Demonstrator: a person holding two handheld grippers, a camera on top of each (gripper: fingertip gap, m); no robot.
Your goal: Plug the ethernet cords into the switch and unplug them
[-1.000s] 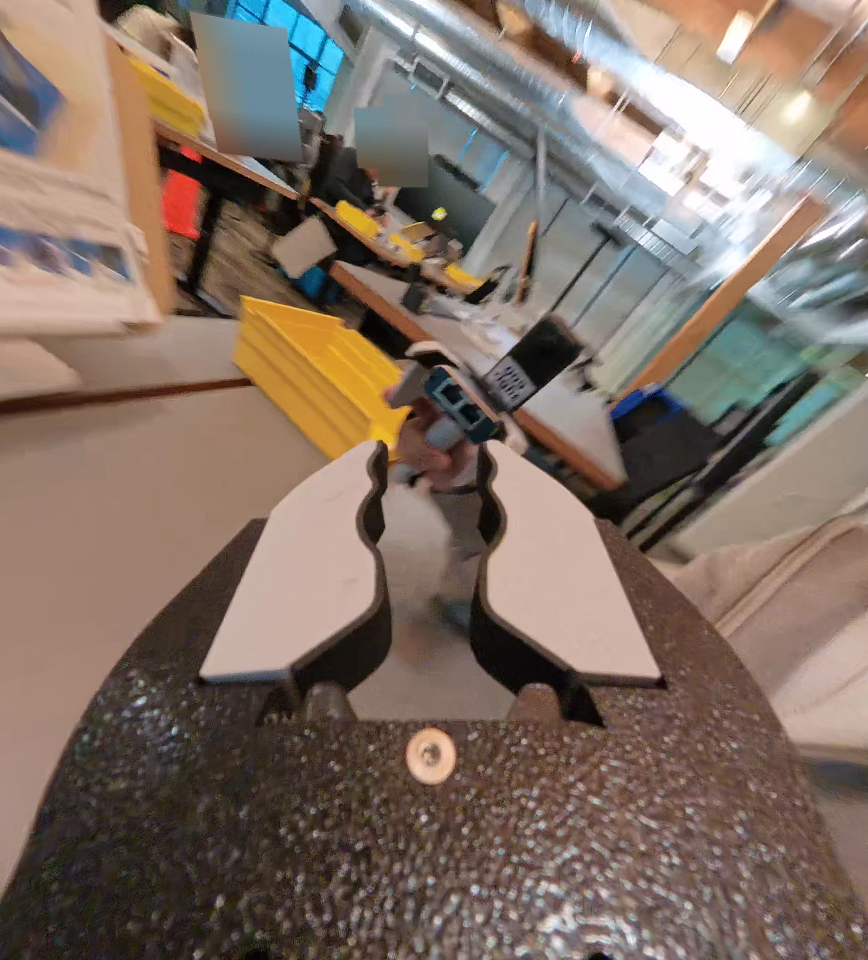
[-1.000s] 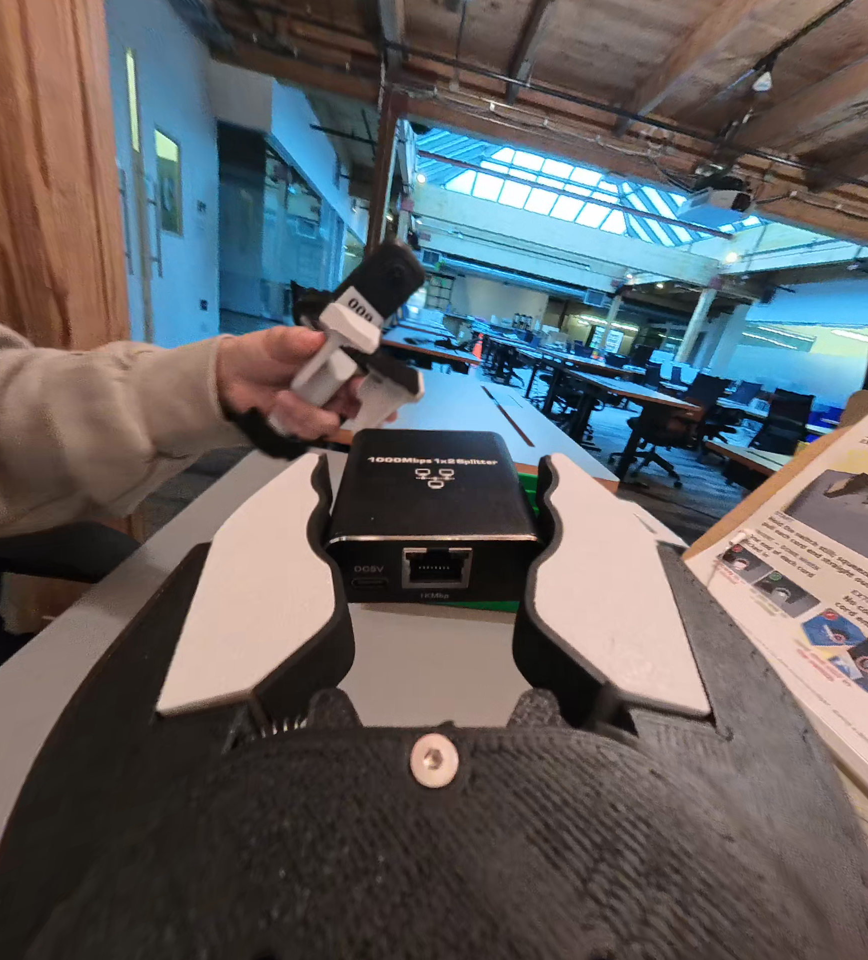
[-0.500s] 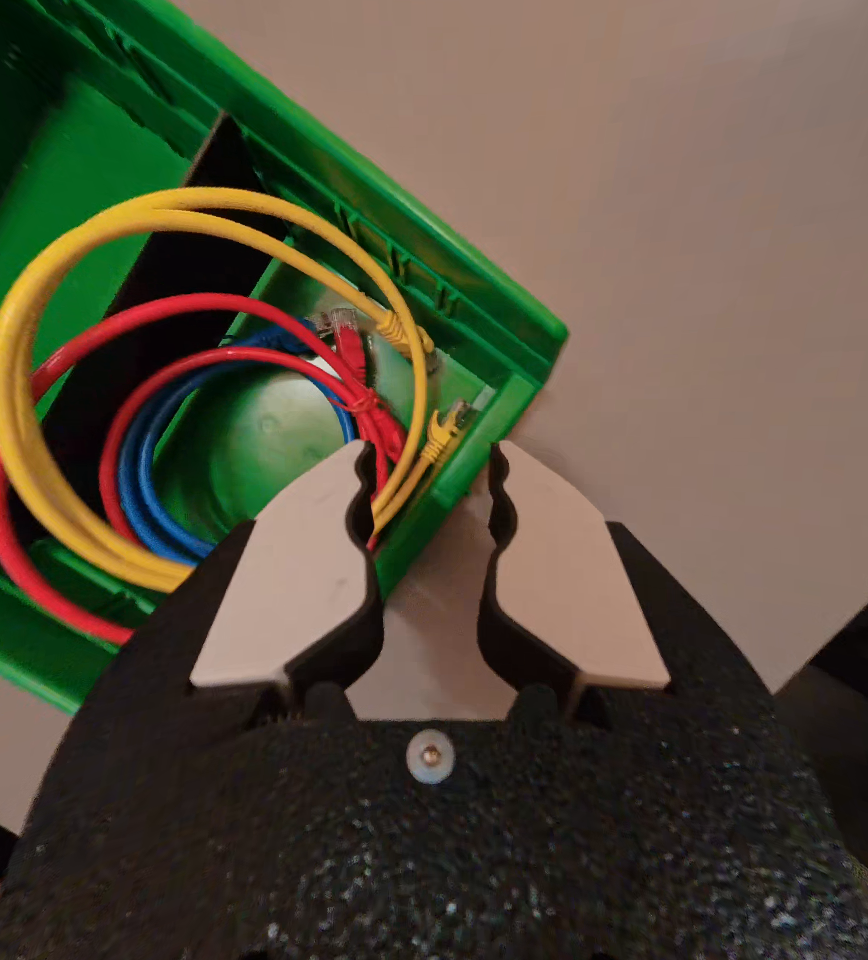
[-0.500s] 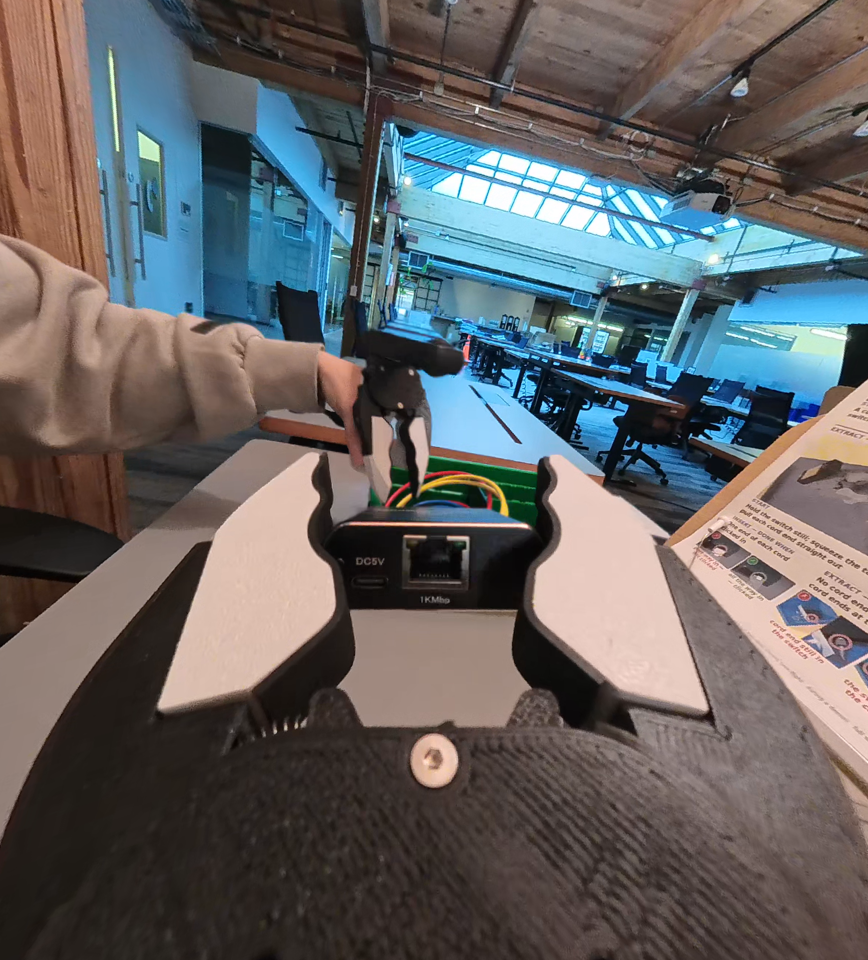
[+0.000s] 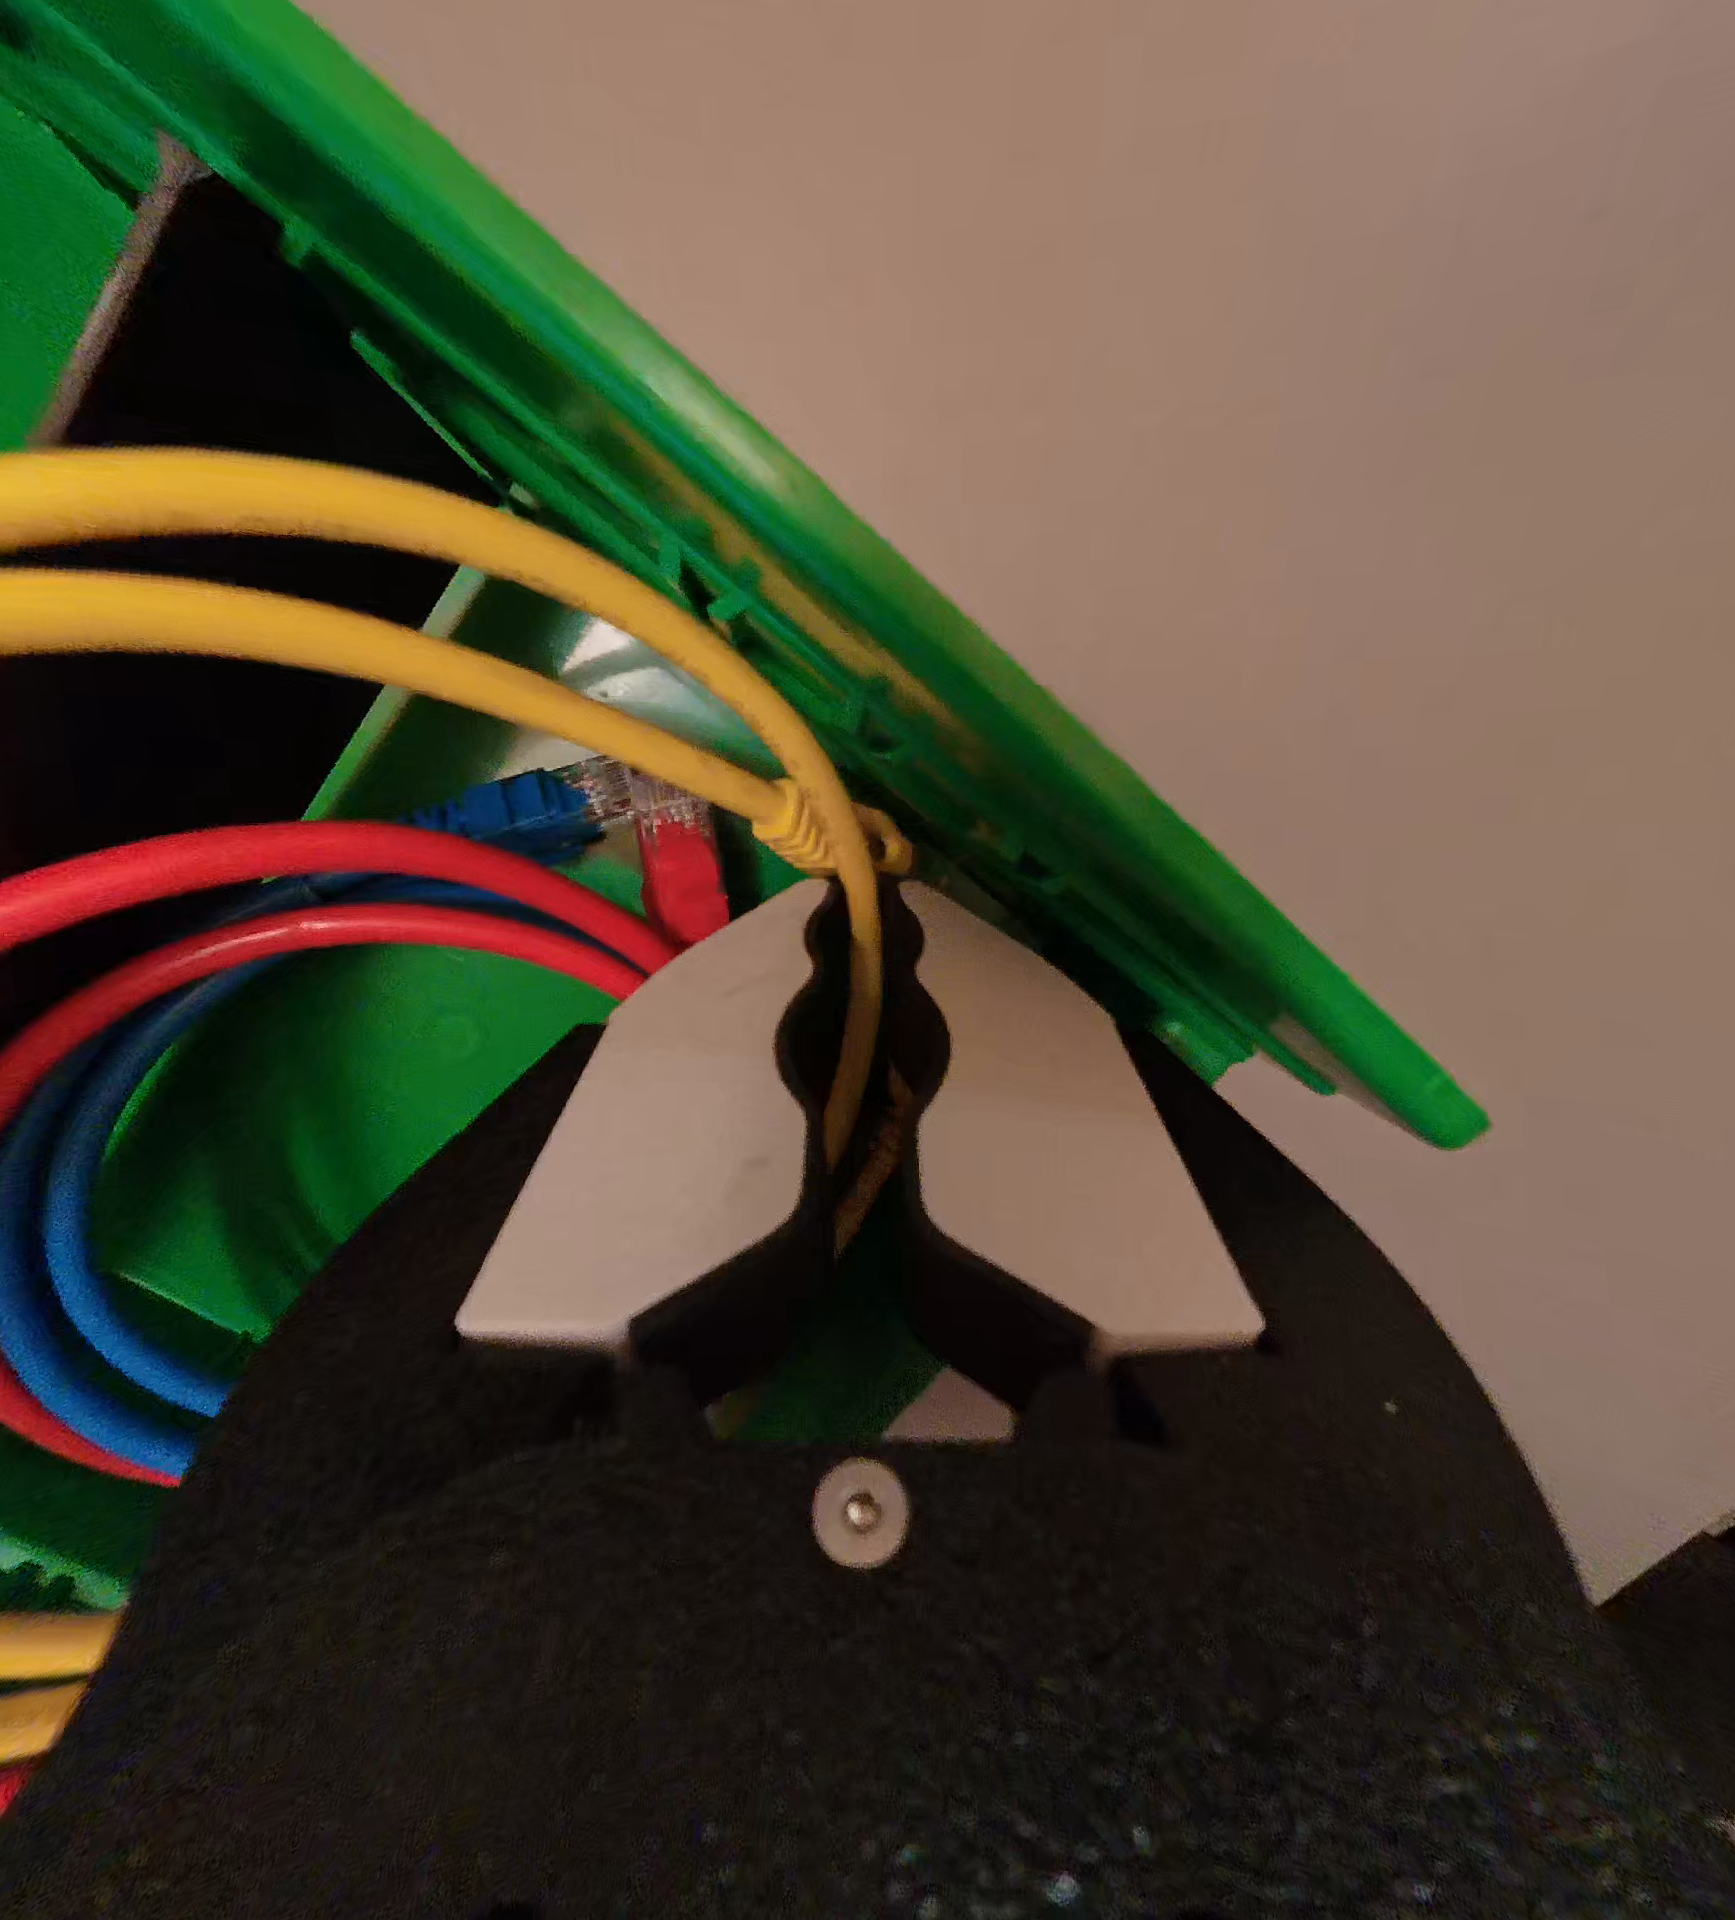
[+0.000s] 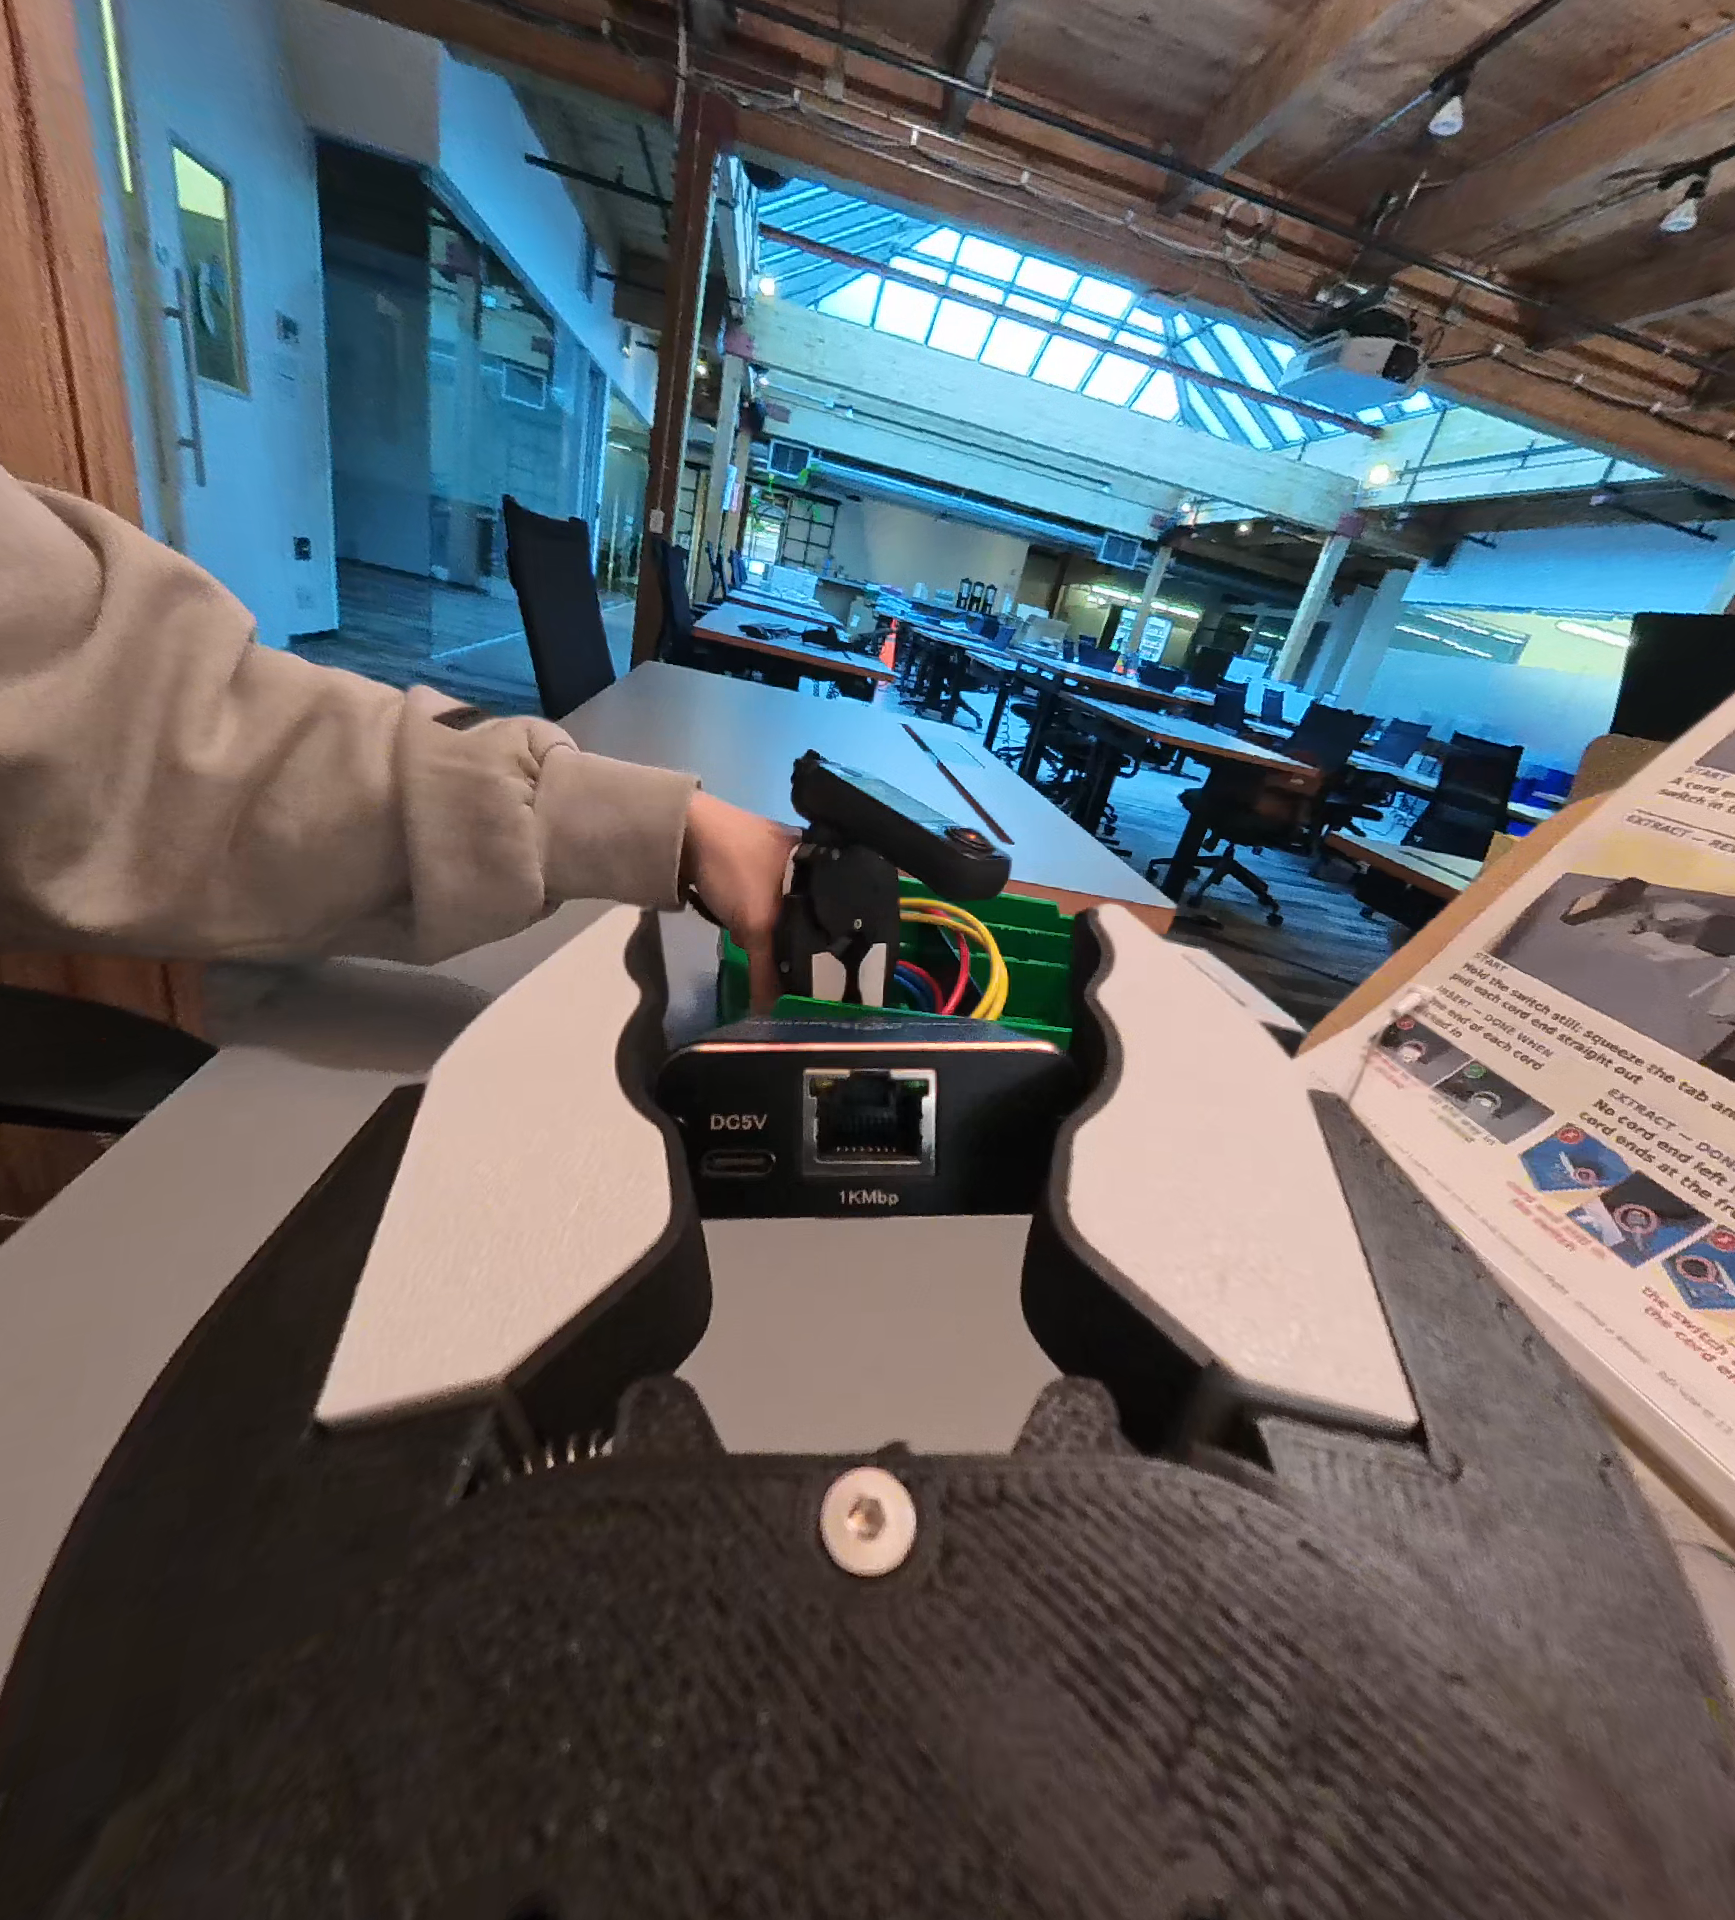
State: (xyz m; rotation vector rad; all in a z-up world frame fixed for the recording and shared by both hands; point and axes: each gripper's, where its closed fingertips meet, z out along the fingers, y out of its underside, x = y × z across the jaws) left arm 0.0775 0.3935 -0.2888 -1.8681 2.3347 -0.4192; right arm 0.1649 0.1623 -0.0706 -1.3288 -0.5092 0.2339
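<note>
Left tongs (image 5: 858, 914) are down inside the green bin (image 5: 842, 582), pinched nearly closed on the yellow cord (image 5: 572, 561) just behind one of its plugs. The cord runs up through the gap between the two pads and loops off across the bin. The yellow cord's other plug sits against the bin wall, just past the tong tips.

Also coiled in the green bin: red cord (image 5: 250, 842) and blue cord (image 5: 63, 1278). Their plug ends lie side by side near the bin wall, next to the yellow plug, neither one gripped.

Right tongs (image 6: 868, 971) are at a medium gap, pads pressed on either side of the black switch (image 6: 863, 1127). The switch is level above the grey tabletop (image 6: 94, 1226), with its single port and the small power socket facing the camera. That port has nothing in it; the far side of the switch is hidden.

From the right wrist view the green bin (image 6: 1034, 977) sits directly behind the switch on the tabletop. The person's hand (image 6: 738, 862), in a beige sleeve (image 6: 219, 769), holds the left tongs (image 6: 847, 971) pointing down into the bin. A printed instruction board (image 6: 1611, 1049) leans just to the right of the switch.
</note>
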